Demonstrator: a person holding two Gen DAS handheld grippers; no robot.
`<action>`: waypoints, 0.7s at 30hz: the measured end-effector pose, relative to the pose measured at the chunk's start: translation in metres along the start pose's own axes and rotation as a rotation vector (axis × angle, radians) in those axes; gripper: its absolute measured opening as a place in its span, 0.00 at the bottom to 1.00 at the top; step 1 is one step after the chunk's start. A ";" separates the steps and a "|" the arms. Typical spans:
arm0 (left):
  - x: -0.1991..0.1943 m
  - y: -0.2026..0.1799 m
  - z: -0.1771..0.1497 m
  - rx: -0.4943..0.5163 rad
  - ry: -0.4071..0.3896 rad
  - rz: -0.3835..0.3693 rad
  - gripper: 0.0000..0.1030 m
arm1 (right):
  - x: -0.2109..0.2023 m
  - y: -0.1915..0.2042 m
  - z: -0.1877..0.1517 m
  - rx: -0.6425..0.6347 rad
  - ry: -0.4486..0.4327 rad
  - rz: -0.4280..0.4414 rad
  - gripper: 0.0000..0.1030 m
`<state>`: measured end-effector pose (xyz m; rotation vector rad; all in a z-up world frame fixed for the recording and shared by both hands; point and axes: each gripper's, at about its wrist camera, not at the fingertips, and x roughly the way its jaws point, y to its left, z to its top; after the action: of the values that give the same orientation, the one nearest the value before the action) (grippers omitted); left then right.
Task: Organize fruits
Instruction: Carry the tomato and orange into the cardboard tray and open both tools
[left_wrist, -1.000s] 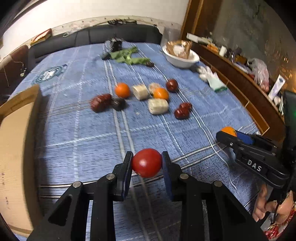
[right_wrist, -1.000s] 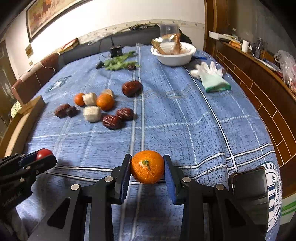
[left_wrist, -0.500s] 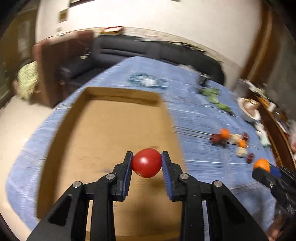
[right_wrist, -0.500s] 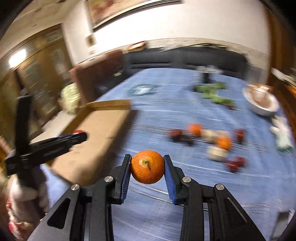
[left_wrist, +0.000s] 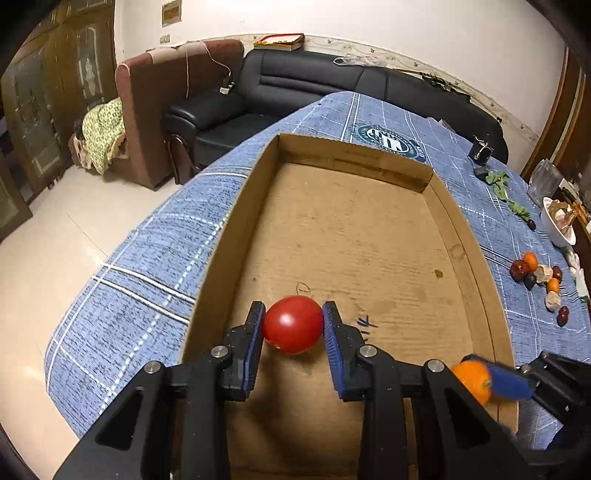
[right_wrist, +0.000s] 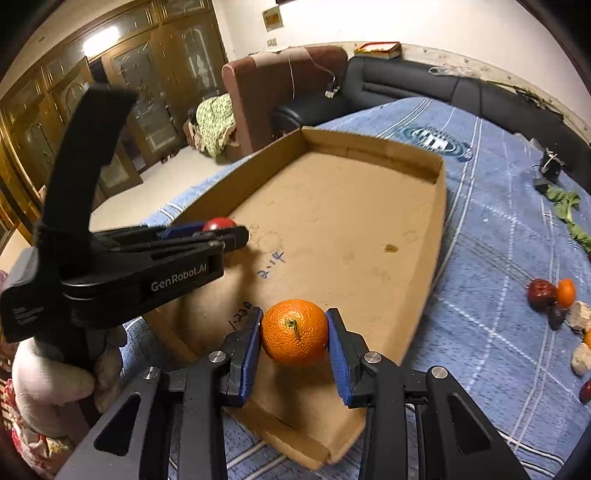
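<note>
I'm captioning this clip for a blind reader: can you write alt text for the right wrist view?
The right gripper holds an orange over the near end of a shallow cardboard box on a blue plaid tablecloth. To its left, the left gripper holds a red tomato over the same box.

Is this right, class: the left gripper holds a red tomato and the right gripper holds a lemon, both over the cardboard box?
Not quite. The right gripper holds an orange, not a lemon; the right wrist view shows it. The left gripper does hold the tomato, both over the box.
</note>
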<state>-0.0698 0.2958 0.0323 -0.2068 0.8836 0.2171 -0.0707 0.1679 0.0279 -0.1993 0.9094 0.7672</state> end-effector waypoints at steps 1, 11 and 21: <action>-0.001 0.001 0.000 -0.002 -0.002 -0.004 0.30 | 0.004 0.002 -0.001 -0.006 0.007 0.001 0.37; -0.014 -0.002 0.004 0.010 -0.054 0.052 0.44 | 0.003 0.012 0.000 -0.026 -0.003 0.034 0.40; -0.043 -0.023 0.009 0.062 -0.129 0.095 0.52 | -0.038 0.000 -0.004 0.027 -0.089 0.035 0.40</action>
<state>-0.0836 0.2722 0.0730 -0.0921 0.7719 0.2878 -0.0874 0.1463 0.0542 -0.1249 0.8403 0.7901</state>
